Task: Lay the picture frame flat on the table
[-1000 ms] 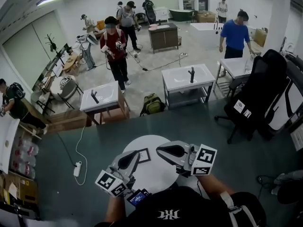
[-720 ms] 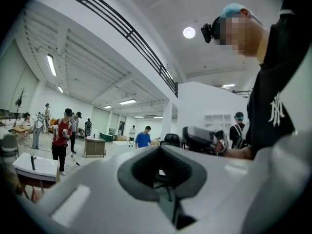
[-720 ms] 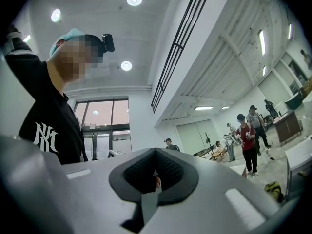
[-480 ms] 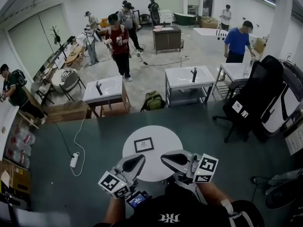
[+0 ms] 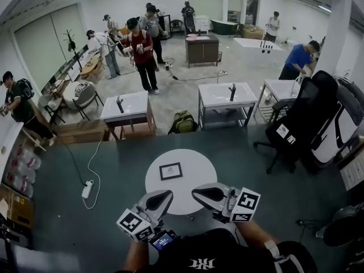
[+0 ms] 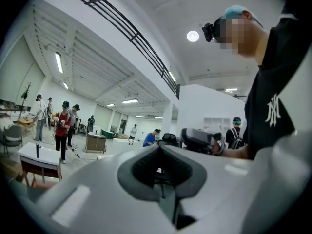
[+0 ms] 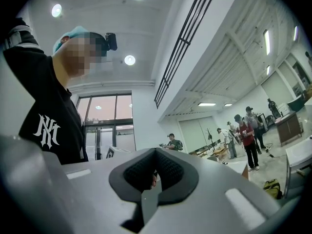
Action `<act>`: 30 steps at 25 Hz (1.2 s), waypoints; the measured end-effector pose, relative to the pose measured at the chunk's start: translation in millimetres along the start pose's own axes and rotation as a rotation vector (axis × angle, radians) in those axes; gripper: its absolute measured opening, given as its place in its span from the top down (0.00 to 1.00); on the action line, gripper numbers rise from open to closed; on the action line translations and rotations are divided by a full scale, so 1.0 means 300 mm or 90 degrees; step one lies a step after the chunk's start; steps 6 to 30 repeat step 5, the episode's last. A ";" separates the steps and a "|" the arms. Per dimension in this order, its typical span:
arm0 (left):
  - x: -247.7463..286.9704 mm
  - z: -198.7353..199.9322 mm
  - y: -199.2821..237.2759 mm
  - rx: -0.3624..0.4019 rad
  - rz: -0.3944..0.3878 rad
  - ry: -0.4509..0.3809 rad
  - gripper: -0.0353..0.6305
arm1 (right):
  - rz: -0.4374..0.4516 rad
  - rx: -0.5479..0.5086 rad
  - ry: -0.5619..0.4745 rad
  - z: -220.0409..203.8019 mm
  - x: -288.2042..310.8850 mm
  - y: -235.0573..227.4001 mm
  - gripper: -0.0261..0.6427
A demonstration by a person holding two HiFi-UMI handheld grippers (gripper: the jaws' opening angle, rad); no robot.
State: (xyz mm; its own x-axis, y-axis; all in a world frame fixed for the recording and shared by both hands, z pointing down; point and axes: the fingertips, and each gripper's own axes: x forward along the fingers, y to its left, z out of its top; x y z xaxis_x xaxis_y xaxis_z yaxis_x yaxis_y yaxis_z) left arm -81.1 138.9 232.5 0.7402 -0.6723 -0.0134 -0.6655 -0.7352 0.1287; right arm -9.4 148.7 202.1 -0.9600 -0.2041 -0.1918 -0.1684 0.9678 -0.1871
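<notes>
A small dark picture frame (image 5: 170, 170) with a white mat appears to lie flat on the round white table (image 5: 196, 166), left of its middle. My left gripper (image 5: 169, 194) and right gripper (image 5: 195, 190) hover side by side over the table's near edge, short of the frame and not touching it. Both are shut with nothing between the jaws. In the left gripper view the left gripper (image 6: 158, 148) points level across the room, its jaws together. The right gripper (image 7: 155, 151) tilts slightly upward, jaws together. Neither gripper view shows the frame or the table.
A black office chair (image 5: 301, 124) stands to the right of the table. Two white sink stands (image 5: 128, 107) (image 5: 227, 92) and a green backpack (image 5: 183, 123) lie beyond it. A power strip (image 5: 86, 189) with its cord is on the floor at left. Several people stand farther back.
Both grippers have drawn back from the frame toward the table's near edge, still shut. The table and frame now sit farther from me. The frame lies where it was on the table.
</notes>
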 end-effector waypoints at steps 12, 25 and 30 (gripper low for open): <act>0.097 0.040 -0.109 0.048 0.006 -0.013 0.94 | 0.034 -0.025 -0.013 0.054 -0.112 0.018 0.96; 0.097 0.040 -0.109 0.048 0.006 -0.013 0.94 | 0.034 -0.025 -0.013 0.054 -0.112 0.018 0.96; 0.097 0.040 -0.109 0.048 0.006 -0.013 0.94 | 0.034 -0.025 -0.013 0.054 -0.112 0.018 0.96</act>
